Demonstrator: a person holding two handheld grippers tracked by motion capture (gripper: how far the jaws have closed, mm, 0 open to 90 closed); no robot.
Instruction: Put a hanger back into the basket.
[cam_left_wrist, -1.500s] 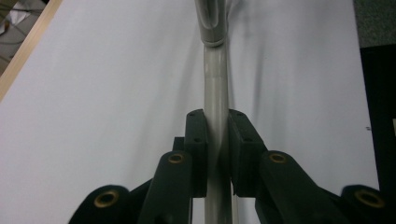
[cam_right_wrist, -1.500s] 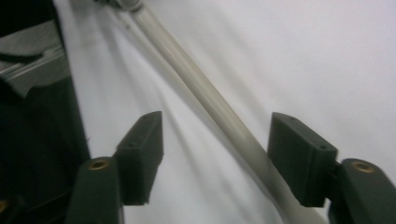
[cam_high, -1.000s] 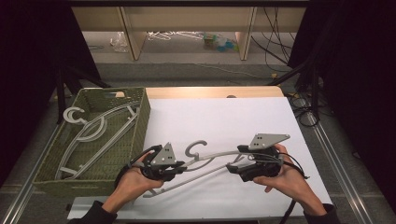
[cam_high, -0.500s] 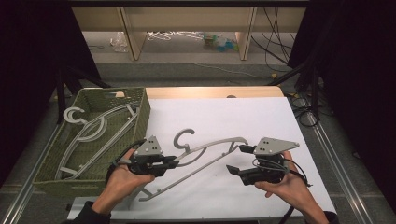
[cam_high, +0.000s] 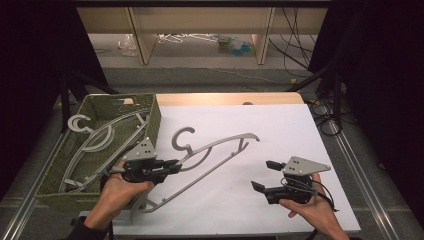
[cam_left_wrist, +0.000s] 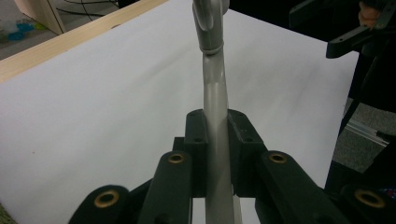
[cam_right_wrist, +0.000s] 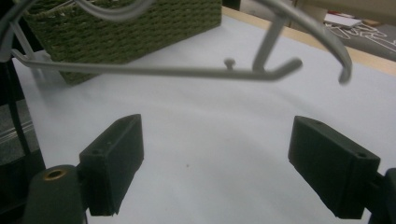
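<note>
Left gripper (cam_high: 172, 164) is clamped on the hanger (cam_high: 220, 147) at frame centre, not yet in the basket (cam_high: 150, 112) at left; right gripper (cam_high: 264, 176), jaws just opened wide, holds nothing.

— What do we see behind the desk (cam_high: 280, 107)?
— We see a pale wooden shelf unit (cam_high: 200, 22) on grey floor (cam_high: 210, 75), dark drapes (cam_high: 380, 75) either side, cables (cam_high: 295, 35) hanging.

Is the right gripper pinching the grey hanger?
No, the right gripper has its jaws wide apart with nothing between them, away from the grey hanger, which the left gripper clamps.
</note>
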